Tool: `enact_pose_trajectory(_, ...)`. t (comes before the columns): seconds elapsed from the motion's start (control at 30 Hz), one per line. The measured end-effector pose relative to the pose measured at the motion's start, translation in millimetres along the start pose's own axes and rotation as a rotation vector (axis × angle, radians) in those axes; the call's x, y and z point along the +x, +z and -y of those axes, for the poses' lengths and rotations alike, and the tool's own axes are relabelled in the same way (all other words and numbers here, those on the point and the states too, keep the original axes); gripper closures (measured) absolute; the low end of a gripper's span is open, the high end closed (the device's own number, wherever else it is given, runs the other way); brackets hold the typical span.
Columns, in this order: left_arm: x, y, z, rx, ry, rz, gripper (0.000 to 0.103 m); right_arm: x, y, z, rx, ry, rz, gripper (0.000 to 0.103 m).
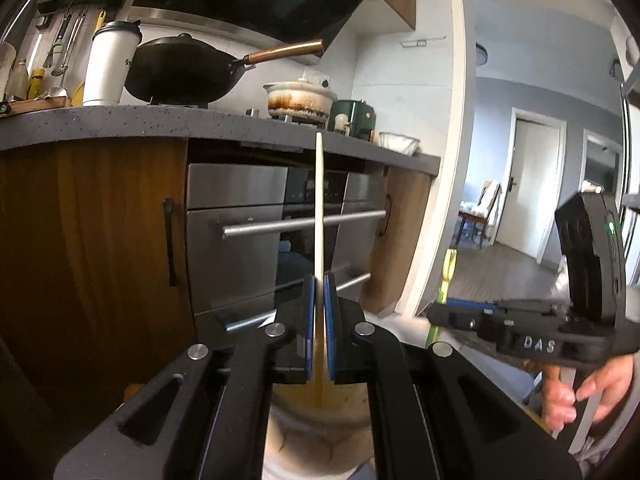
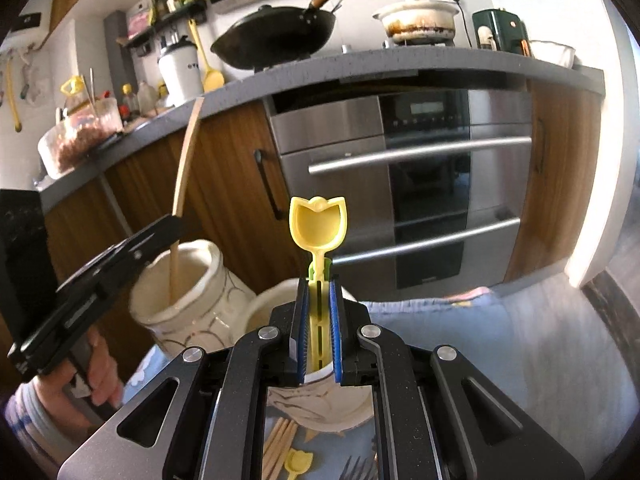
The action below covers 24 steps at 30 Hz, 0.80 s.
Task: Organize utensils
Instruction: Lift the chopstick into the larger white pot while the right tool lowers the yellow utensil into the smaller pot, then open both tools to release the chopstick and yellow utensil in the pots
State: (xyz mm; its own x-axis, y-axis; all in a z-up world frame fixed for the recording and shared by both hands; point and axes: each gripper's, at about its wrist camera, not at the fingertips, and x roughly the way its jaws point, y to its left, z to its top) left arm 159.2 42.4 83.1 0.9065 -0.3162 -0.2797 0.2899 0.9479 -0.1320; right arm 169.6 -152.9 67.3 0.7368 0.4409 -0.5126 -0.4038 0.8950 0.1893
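My left gripper is shut on a pale wooden chopstick that stands upright with its lower end inside a cream ceramic holder. In the right wrist view that chopstick dips into the left holder, with the left gripper on it. My right gripper is shut on a yellow tulip-shaped spoon, held upright over a second cream holder. The right gripper shows in the left wrist view with the spoon in it.
Several wooden chopsticks, another yellow spoon and a fork lie on a blue cloth. Behind are a steel oven, wooden cabinets, a grey counter with a wok, and a doorway.
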Motion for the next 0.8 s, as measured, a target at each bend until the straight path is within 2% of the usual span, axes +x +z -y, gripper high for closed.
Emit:
enact_pose_trajectory(0.3, -13.1, -4.3, -2.3, 0.006, 0.014, -0.016, 0.097, 10.4, -4.4, 2.2, 0.006, -0.034, -0.040, 0.092)
enact_pose_trajectory(0.4, -19.3, -1.5, -1.6, 0.007, 0.023, -0.009, 0.094, 9.6, -3.8, 2.0, 0.005, -0.037, -0.038, 0.088)
enact_pose_trajectory(0.5, -24.6, 0.7, 0.5, 0.017, 0.035, -0.002, 0.075, 5.5, -3.4, 0.7, 0.002, -0.025, -0.024, 0.080)
enact_pose_trajectory(0.6, -32.1, 2.7, 4.4, 0.028, 0.041, 0.008, 0.067, -0.4, -4.4, 0.2, -0.001, -0.035, -0.008, 0.070)
enact_pose_trajectory(0.8, -46.8, 5.0, 12.9, 0.034, 0.060, 0.028, 0.029, -24.3, -12.5, 4.6, 0.019, -0.047, 0.046, 0.039)
